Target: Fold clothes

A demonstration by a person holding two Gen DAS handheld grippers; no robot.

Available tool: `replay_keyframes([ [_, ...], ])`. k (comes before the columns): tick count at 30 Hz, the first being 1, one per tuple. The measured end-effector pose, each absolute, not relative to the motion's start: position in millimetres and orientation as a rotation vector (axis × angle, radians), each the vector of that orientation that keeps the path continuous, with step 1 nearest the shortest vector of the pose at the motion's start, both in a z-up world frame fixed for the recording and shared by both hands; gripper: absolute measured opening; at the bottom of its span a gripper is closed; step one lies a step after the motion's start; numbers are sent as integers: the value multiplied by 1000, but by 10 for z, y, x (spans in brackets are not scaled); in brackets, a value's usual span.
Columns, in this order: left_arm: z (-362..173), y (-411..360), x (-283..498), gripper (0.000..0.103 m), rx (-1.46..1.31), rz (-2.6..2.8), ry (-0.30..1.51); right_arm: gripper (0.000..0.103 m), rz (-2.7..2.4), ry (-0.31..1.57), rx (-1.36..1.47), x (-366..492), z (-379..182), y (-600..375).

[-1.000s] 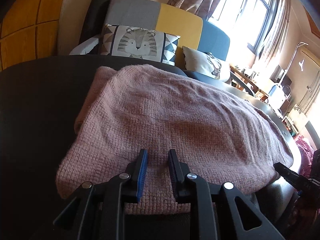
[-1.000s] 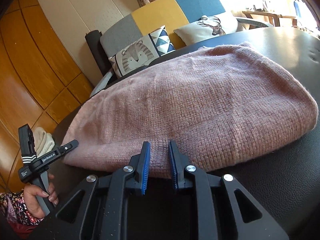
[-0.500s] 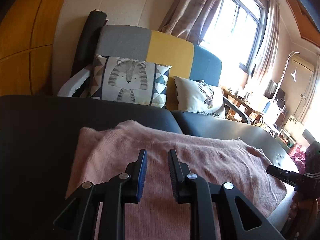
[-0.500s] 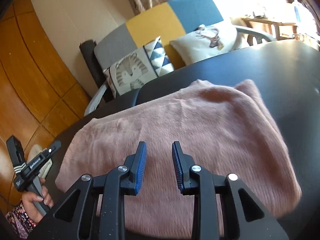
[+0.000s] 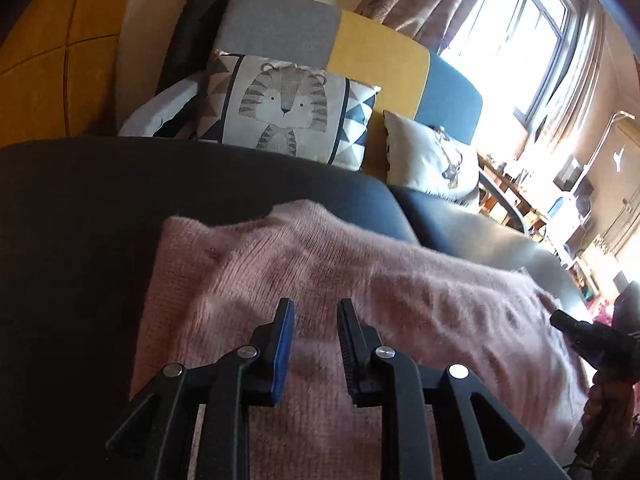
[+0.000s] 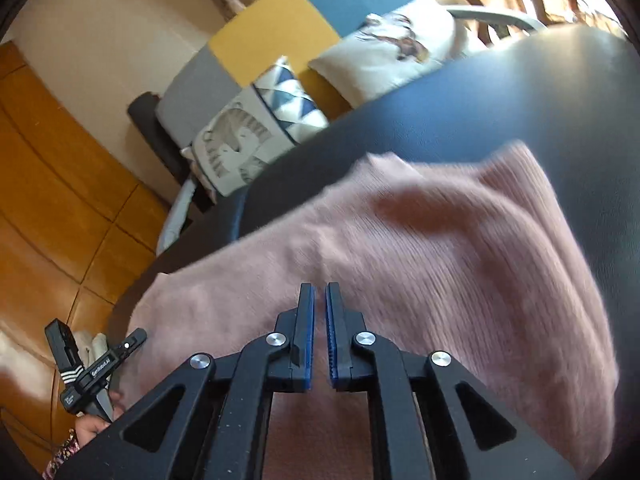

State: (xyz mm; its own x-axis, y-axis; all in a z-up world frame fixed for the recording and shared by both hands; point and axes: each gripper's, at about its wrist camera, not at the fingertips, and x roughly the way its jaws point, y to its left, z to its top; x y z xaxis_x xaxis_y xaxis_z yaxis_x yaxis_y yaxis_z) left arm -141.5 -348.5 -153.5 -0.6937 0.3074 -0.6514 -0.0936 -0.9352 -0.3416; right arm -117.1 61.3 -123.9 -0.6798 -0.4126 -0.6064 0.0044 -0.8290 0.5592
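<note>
Fuzzy pink knitted sweater point(image 5: 360, 300) lies folded on dark padded surface point(image 5: 80, 208), long axis running side to side, directly beneath and ahead of both claws. Left claw point(image 5: 314, 312) narrowly parted, empty. Right claw point(image 6: 320, 296) just closing, almost shut, nothing between pads. Both about equally near sweater's near edge — next fold likely needs that edge.

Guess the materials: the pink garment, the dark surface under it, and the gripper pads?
Garment: a soft knit, probably wool or acrylic; knit ribs and a fuzzy nap show.
Surface: smooth, dark, with a dull sheen and soft highlights; looks like leather or vinyl, could be padded.
Pads: blue, ridged inserts on black, likely plastic, fingers; probably rubber, but the look alone leaves that open.
</note>
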Motion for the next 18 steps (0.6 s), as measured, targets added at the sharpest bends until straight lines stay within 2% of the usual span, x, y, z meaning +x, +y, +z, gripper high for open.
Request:
replay_keyframes([
  [1, -1482, -3496, -1443, 22, -1081, 2664, -452, 6, -2552, -751, 1114, -1261, -1180, 592],
  [4, -1459, -3413, -1713, 22, -1104, 2684, -395, 6, -2519, -662, 1130, -1545, -1060, 533],
  [9, -1694, -3419, -2116, 24, -1272, 2706, -273, 6, -2580, -506, 1299, -1880, -1278, 651],
  [10, -1707, -3442, -2120, 25, -1250, 2707, -259, 4, -2606, -509, 1315, -1901, -1332, 740],
  [14, -1705, -3503, -2122, 24, -1242, 2689, -320, 1, -2639, -804, 1291, -1849, -1461, 1110],
  [18, -1556, -3581, -1899, 24, -1179, 2737, -311, 11, -2714, -752, 1230, -1597, -1187, 1116],
])
